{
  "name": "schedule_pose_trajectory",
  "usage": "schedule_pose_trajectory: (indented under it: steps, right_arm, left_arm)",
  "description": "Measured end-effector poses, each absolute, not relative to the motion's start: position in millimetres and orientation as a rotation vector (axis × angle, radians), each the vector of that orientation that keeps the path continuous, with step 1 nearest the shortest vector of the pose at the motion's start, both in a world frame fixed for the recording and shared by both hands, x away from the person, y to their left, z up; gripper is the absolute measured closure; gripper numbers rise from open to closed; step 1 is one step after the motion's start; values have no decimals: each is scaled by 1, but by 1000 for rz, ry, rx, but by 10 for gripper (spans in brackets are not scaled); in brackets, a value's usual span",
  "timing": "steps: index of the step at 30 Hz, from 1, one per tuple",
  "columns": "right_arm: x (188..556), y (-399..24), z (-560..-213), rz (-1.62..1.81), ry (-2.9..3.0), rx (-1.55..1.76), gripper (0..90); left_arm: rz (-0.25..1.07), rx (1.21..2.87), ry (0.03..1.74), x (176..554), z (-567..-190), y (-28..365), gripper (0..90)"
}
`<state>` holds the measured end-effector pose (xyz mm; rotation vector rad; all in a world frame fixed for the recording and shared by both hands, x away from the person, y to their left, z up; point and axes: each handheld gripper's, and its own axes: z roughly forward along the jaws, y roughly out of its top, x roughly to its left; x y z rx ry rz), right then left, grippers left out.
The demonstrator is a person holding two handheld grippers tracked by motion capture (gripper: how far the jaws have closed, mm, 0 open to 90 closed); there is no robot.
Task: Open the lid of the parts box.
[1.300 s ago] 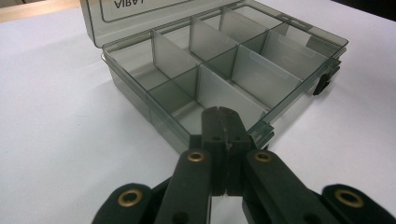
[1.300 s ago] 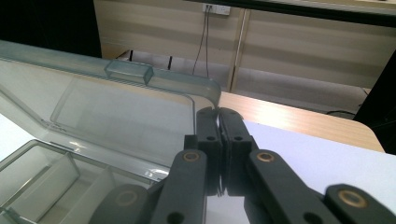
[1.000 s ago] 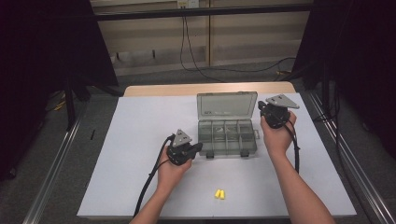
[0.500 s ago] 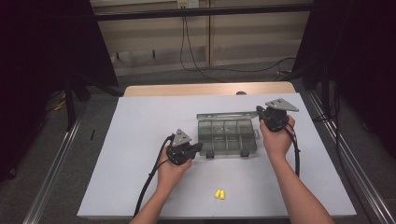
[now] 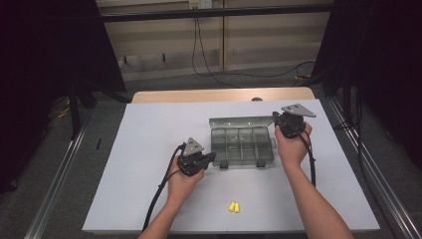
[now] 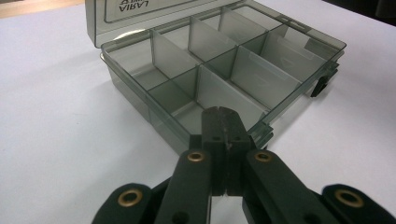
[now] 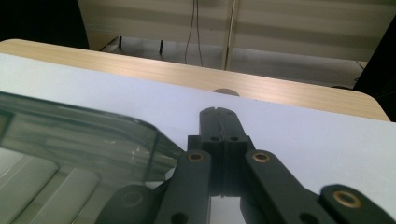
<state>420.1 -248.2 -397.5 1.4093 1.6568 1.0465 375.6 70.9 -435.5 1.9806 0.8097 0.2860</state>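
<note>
Jaws pressed together on both my grippers, holding nothing.
Left gripper (image 6: 223,122) by the organiser box's (image 5: 242,146) corner; right gripper (image 7: 218,122) beside its lid (image 5: 239,122).

We see a smoky grey see-through box (image 5: 242,145) on a white table (image 5: 149,199). Two small yellow things (image 5: 233,207) lie near the table's front edge. Both grippers are black.

Each hand-held black gripper, left (image 5: 210,158) and right (image 5: 276,119), carries a grey three-cornered plate above the jaws, brass-ringed pivot screws behind them, and a black cable trailing rearward. Forearms are unsleeved.
</note>
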Motion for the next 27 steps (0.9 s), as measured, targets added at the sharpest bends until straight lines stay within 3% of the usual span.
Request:
schedule_pose_trajectory:
  steps: [27]
  right_arm:
    - [402, -255, -409, 1072, 1715, 1371, 900]
  left_arm:
    - [200, 1848, 896, 414, -397, 70, 900]
